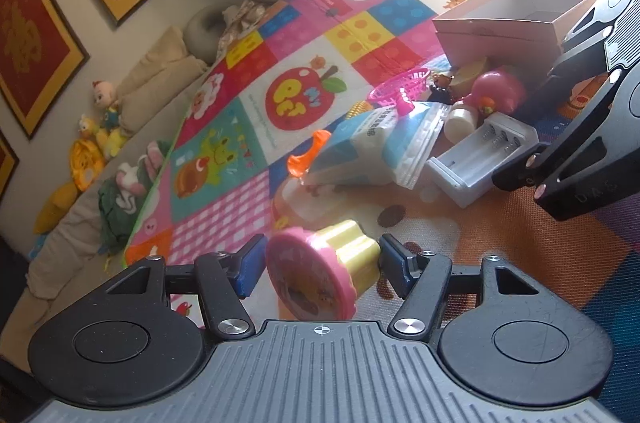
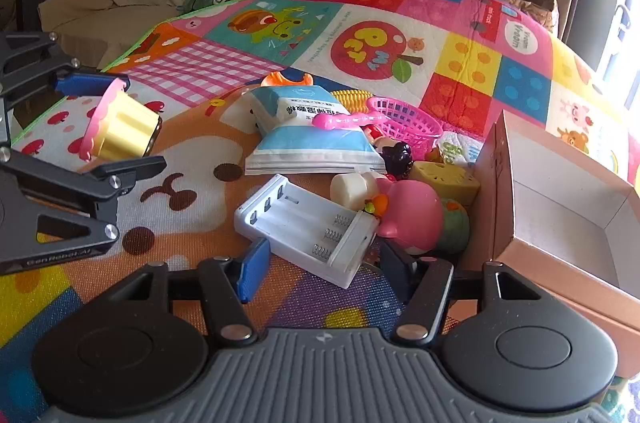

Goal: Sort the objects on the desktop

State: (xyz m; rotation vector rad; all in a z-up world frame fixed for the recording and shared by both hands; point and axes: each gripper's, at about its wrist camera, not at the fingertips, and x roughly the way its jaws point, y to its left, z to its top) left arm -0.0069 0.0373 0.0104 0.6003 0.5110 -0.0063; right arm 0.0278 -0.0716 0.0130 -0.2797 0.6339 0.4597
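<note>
Left gripper (image 1: 320, 265): we see its fingers pinching the yellow cup with pink lid (image 1: 324, 271), lifted off the mat (image 2: 192, 235) | Right gripper (image 2: 320, 263): fingers spread around the white battery charger (image 2: 308, 227), not yet closed | Cardboard box (image 2: 560, 207): shows empty | Progress: we judge sorting barely begun; pouch (image 2: 312, 139), pink basket (image 2: 404, 123) and toys remain piled.

You have the cup (image 2: 120, 131) between the left gripper (image 2: 132, 123) pads at the left of the mat (image 2: 180, 207), well apart from the pile. The battery holder (image 2: 308, 227) lies nearest to your right gripper (image 2: 320, 265), between its open fingers. Behind it lies the pouch (image 2: 308, 139), with the basket (image 2: 408, 121) to its right. The round toy (image 2: 412, 211) touches the holder's right end. The box (image 2: 560, 195) stands at the right, just beside the pile.
</note>
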